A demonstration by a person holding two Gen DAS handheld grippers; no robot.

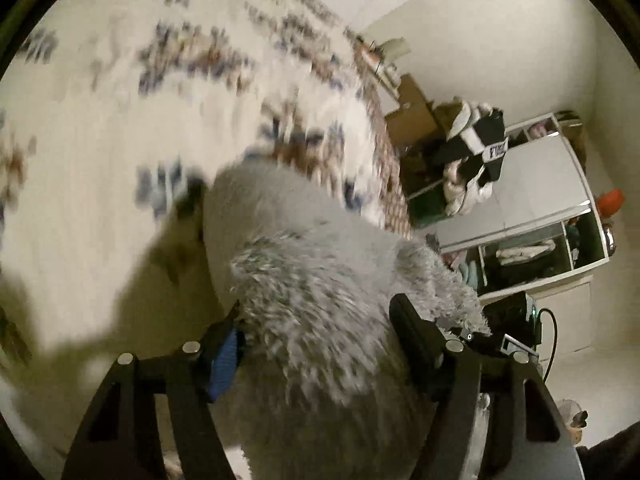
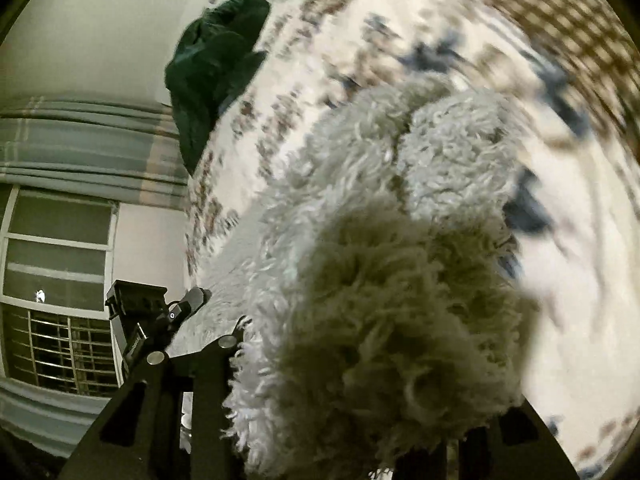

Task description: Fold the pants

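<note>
The pants point(image 1: 320, 312), a fluffy grey fleece pair, hang bunched above the bed point(image 1: 100, 140) with its flowered cover. The left gripper point(image 1: 316, 320) has its jaws clamped on one thick fold of them; the right gripper point(image 2: 360, 360) is buried in the pile, its jaws pressed on another bunch. Beyond the pants, at the bed's far edge, lies a dark green garment point(image 2: 216, 64).

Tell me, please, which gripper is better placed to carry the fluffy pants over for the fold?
Neither clearly. The left gripper and the right gripper both have the grey pants bunched between their fingers, above the patterned bedspread. Probably move both together.
</note>
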